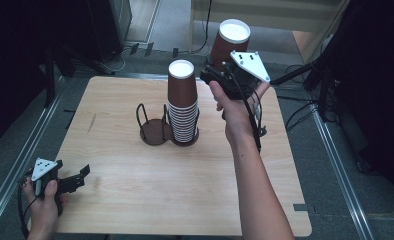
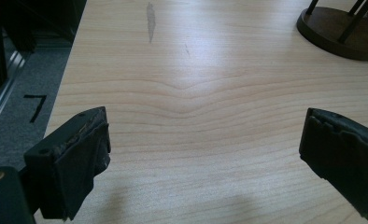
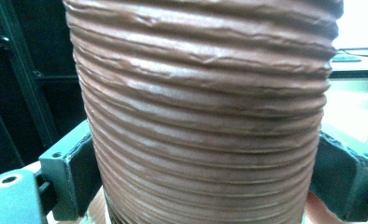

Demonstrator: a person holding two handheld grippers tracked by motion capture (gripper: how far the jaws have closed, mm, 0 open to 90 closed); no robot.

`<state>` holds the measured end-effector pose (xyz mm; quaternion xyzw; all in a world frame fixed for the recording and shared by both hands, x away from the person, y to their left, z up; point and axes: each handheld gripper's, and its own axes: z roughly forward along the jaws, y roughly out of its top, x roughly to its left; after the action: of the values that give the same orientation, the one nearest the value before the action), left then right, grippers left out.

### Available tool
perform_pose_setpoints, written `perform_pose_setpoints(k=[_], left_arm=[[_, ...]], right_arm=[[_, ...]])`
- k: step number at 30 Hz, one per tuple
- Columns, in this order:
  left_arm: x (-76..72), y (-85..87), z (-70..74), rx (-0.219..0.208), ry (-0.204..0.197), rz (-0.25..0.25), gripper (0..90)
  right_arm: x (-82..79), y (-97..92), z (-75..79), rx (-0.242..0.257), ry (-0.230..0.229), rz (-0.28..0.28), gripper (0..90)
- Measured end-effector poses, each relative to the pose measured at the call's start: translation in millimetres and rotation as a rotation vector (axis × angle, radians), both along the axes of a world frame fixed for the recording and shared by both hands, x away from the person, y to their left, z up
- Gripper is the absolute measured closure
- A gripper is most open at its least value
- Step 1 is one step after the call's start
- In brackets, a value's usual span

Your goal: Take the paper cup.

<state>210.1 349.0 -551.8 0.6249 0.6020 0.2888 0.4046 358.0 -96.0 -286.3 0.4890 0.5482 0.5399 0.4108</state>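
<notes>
Ribbed brown cup stack (image 3: 205, 116), jaws clamping sides

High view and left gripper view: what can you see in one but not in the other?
Only the high view: a stack of brown cups standing on one side of the holder, and the right tool lifted up, shut on another stack of cups. Only the left gripper view: close up, the left tool with its jaws wide apart and nothing between them. Both: the wooden table with its grey smudge, and the holder's dark round base.
</notes>
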Motion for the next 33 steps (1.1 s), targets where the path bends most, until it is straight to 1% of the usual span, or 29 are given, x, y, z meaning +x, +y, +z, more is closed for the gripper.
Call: perform_pose_setpoints(k=[1, 9, 17, 19, 23, 29, 33], left_arm=[[-0.1, 0.0, 0.1, 0.0, 0.0, -0.001, 2.7], [-0.1, 0.3, 0.0, -0.015, -0.011, -0.027, 2.7], [-1.1, 1.7, -0.2, -0.035, -0.021, -0.03, 2.7], [-1.3, 1.5, -0.1, -0.034, -0.021, -0.03, 2.7], [-1.4, 1.4, 0.0, -0.031, -0.02, -0.033, 2.7], [-1.7, 1.4, 0.0, -0.032, -0.02, -0.039, 2.7], [-2.1, 1.5, 0.1, -0.034, -0.024, -0.041, 2.7]], right_arm=[[0.0, 0.0, 0.0, 0.0, 0.0, 0.0, 9.0], [-3.3, -22.6, -10.2, 0.016, 0.009, -0.022, 9.0], [-6.8, -43.9, -30.3, 0.016, 0.035, -0.042, 9.0], [-7.2, -49.2, -36.5, 0.015, 0.041, -0.05, 9.0], [-8.6, -55.6, -46.1, 0.015, 0.054, -0.06, 9.0], [-12.0, -60.8, -60.3, -0.002, 0.063, -0.061, 9.0], [-15.6, -63.6, -68.0, 0.003, 0.076, -0.055, 9.0]])
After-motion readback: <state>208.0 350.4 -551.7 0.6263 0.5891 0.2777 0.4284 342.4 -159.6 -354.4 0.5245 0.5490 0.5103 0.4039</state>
